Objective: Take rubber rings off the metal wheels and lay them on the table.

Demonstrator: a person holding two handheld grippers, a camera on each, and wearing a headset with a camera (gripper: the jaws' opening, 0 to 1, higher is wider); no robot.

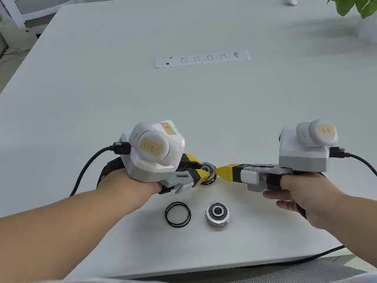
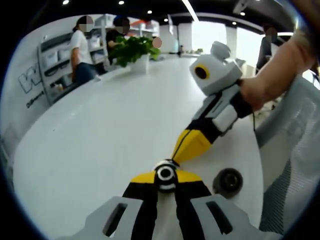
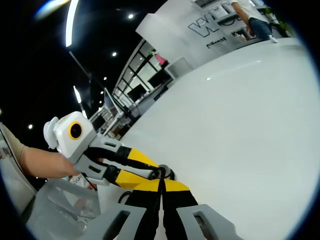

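My left gripper (image 1: 202, 175) is shut on a small metal wheel (image 1: 208, 172), held just above the white table (image 1: 247, 100). In the left gripper view the wheel (image 2: 165, 173) sits between the yellow-and-black tips of the left gripper (image 2: 165, 181). My right gripper (image 1: 221, 171) comes in from the right, its yellow tips pressed together at the wheel's rim, apparently pinching its rubber ring. The right gripper view shows the right gripper (image 3: 161, 181) closed against the wheel (image 3: 167, 173). A loose black rubber ring (image 1: 178, 214) and a bare metal wheel (image 1: 218, 214) lie on the table below.
A white power strip (image 1: 202, 58) lies at the table's far middle. A potted plant (image 1: 353, 6) stands at the far right corner. The table's front edge runs close under the bare wheel. Black cables trail from both grippers. People stand in the background (image 2: 81, 47).
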